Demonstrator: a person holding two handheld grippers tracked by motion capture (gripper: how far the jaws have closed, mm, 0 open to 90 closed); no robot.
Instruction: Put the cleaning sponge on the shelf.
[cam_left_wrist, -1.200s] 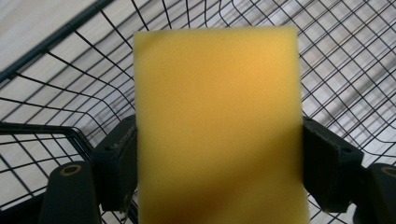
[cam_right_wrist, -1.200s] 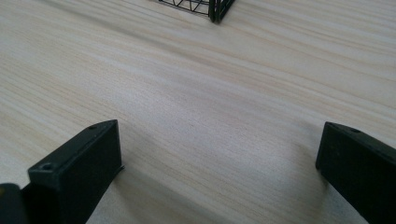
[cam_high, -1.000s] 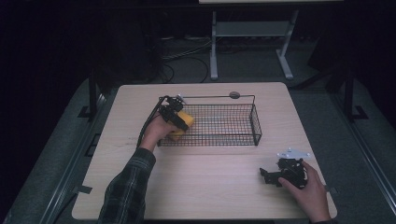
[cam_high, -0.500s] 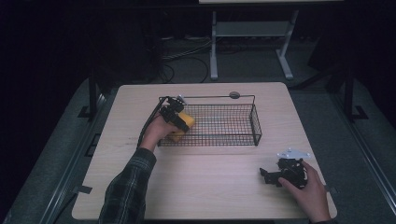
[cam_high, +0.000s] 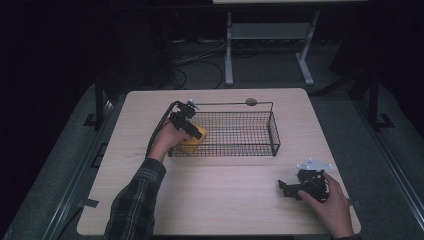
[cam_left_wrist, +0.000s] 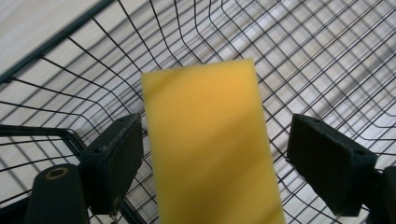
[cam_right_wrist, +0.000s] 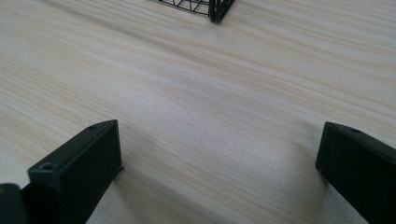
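Since the earlier frame, the left gripper (cam_high: 196, 132) jaws have just been opening, freeing the yellow rectangular foam sponge (cam_left_wrist: 212, 144) between them inside the black wire basket (cam_high: 250, 150). The right gripper (cam_high: 286, 187) rests open on the wooden tabletop (cam_high: 225, 195), unmoved.

A yellow sponge block (cam_left_wrist: 212, 144) stands tilted inside the wire basket's (cam_high: 260, 150) left end.
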